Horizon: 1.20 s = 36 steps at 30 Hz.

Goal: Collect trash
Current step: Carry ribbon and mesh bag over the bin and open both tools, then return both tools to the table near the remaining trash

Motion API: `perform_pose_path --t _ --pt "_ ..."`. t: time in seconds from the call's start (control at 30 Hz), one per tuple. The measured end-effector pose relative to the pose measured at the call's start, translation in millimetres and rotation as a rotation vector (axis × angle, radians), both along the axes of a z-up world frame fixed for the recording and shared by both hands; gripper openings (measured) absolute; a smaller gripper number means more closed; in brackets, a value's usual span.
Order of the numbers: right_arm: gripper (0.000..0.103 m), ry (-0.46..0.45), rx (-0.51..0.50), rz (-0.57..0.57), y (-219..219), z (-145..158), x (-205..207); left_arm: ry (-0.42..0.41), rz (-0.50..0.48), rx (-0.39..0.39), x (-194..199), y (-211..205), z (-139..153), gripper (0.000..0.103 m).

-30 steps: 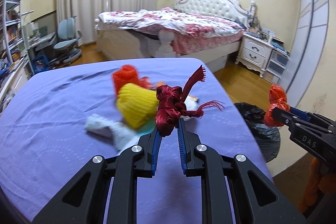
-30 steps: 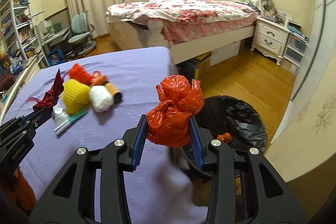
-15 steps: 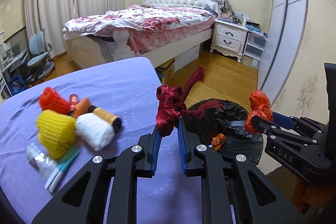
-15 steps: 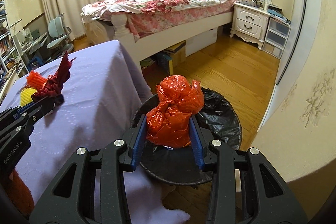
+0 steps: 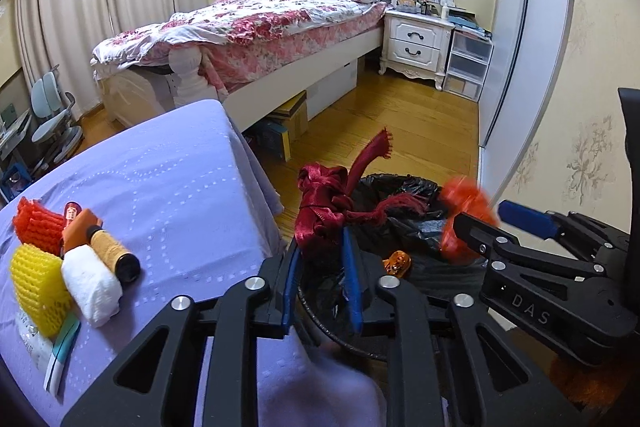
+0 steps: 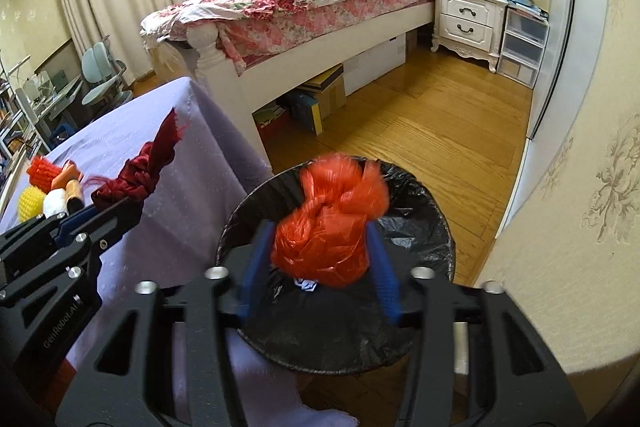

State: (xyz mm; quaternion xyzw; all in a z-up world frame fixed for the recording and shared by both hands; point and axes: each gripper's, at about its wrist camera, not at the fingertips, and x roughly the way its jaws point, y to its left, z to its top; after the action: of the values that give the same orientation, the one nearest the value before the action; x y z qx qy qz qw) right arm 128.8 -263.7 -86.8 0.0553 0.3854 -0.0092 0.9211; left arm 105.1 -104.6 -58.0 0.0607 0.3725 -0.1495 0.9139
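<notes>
Both tools point steeply down over the one black-lined bin [image 6: 424,211]. The right tool [image 6: 320,267] has its jaws opening, with gaps showing on both sides of the single blurred orange bag [image 6: 326,227] above the bin's mouth. The left tool [image 5: 320,267] is opening too, its one dark red ribbon bundle [image 5: 324,203] at the fingertips, though whether the pads press it cannot be told. One small orange scrap [image 5: 396,263] lies inside the bin, and on the purple-covered table [image 5: 180,195] remain one yellow foam net [image 5: 36,287], one orange net [image 5: 36,227], one white roll [image 5: 92,287] and one thread spool [image 5: 110,251].
</notes>
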Motion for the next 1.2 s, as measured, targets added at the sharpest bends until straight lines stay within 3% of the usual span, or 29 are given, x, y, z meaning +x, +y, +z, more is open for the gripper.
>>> perform_pose_path --t 0.03,0.1,0.3,0.53,0.73,1.2 --pt "0.062 -0.002 -0.002 -0.005 -0.4 0.2 0.3 0.004 0.003 0.0 3.6 -0.4 -0.2 0.032" --pt "0.062 -0.002 0.002 -0.017 -4.9 -0.2 3.0 0.008 0.011 -0.006 5.6 0.2 -0.8 0.05" --pt "0.063 0.005 0.02 -0.06 -14.2 -1.7 -0.1 0.0 0.02 -0.016 3.5 0.6 1.5 0.071" --pt "0.078 -0.004 0.017 -0.077 -10.6 3.4 -8.2 0.001 0.059 -0.02 -3.3 13.1 5.3 0.075" --pt "0.08 0.004 0.046 -0.064 6.2 10.6 -15.2 -0.009 0.114 -0.016 -15.0 41.8 14.4 0.075" --pt "0.08 0.036 0.044 0.133 98.5 9.7 -30.1 -0.008 0.29 0.009 -49.0 136.0 15.7 0.075"
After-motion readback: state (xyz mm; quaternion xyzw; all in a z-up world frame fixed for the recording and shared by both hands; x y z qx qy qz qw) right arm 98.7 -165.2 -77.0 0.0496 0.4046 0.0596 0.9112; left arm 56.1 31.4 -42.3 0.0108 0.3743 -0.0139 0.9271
